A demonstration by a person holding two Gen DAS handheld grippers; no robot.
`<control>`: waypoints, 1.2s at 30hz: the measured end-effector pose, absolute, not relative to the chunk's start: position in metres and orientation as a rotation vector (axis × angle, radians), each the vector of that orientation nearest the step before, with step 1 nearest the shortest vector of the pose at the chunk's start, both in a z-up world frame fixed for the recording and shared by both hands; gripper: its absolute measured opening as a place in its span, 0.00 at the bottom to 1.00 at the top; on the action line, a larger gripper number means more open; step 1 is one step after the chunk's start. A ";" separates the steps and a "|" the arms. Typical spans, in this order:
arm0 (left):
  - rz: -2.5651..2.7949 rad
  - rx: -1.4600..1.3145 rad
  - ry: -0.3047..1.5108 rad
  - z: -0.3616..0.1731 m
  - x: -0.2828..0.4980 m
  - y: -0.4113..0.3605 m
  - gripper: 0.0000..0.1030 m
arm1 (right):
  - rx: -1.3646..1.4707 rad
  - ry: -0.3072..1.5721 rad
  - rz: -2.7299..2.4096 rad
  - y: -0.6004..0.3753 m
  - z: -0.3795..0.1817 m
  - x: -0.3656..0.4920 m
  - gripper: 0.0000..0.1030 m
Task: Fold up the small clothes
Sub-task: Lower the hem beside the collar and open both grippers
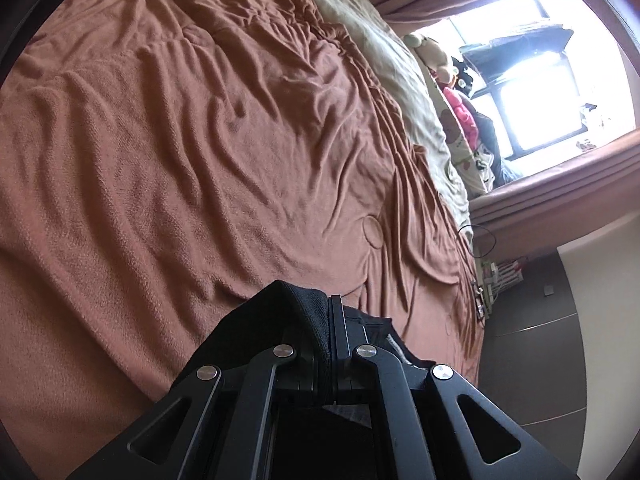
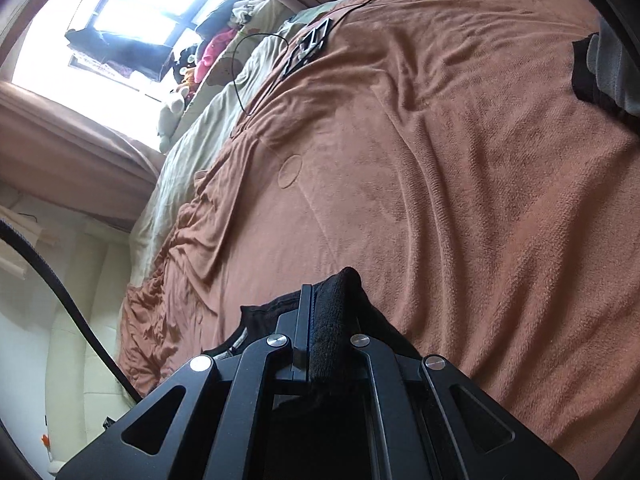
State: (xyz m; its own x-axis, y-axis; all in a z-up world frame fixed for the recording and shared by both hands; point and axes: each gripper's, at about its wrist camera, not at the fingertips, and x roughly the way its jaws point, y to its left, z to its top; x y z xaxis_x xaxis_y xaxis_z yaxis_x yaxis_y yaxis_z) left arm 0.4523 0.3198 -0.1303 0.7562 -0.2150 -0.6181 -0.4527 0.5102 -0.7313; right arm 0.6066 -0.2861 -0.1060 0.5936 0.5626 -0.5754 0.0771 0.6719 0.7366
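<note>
Black garment (image 1: 280, 320) hangs pinched at one edge in the left gripper (image 1: 330, 304) and at another in the right gripper (image 2: 310, 292), held above a rumpled brown blanket (image 1: 200, 160) with nothing between, while a beige sheet (image 2: 208, 120), stuffed toys (image 1: 456, 80) and bright window (image 1: 540, 80) lie beyond.

Two grippers: left gripper (image 1: 330, 300), right gripper (image 2: 310, 290). One black garment (image 1: 288, 304) pinched in both. One brown blanket (image 1: 180, 140). One pale sheet (image 1: 400, 80) beside it. One window (image 1: 540, 80). One thin black cord loop (image 2: 256, 64). One black frame thing (image 2: 308, 50) on blanket. Soft toys by window, too jumbled to count.
</note>
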 end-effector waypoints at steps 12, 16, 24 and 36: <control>0.231 -0.947 0.891 -0.192 0.499 0.321 0.04 | 0.687 0.966 0.295 -0.262 -0.118 0.631 0.00; 0.230 -0.927 0.924 -0.188 0.503 0.320 0.04 | 0.581 0.982 0.335 -0.251 -0.103 0.633 0.01; 0.240 -0.668 0.961 -0.149 0.492 0.300 0.74 | 0.429 0.951 0.389 -0.253 -0.070 0.614 0.70; 0.196 -0.281 1.138 -0.148 0.484 0.260 0.76 | 0.005 1.040 0.386 -0.210 -0.061 0.601 0.72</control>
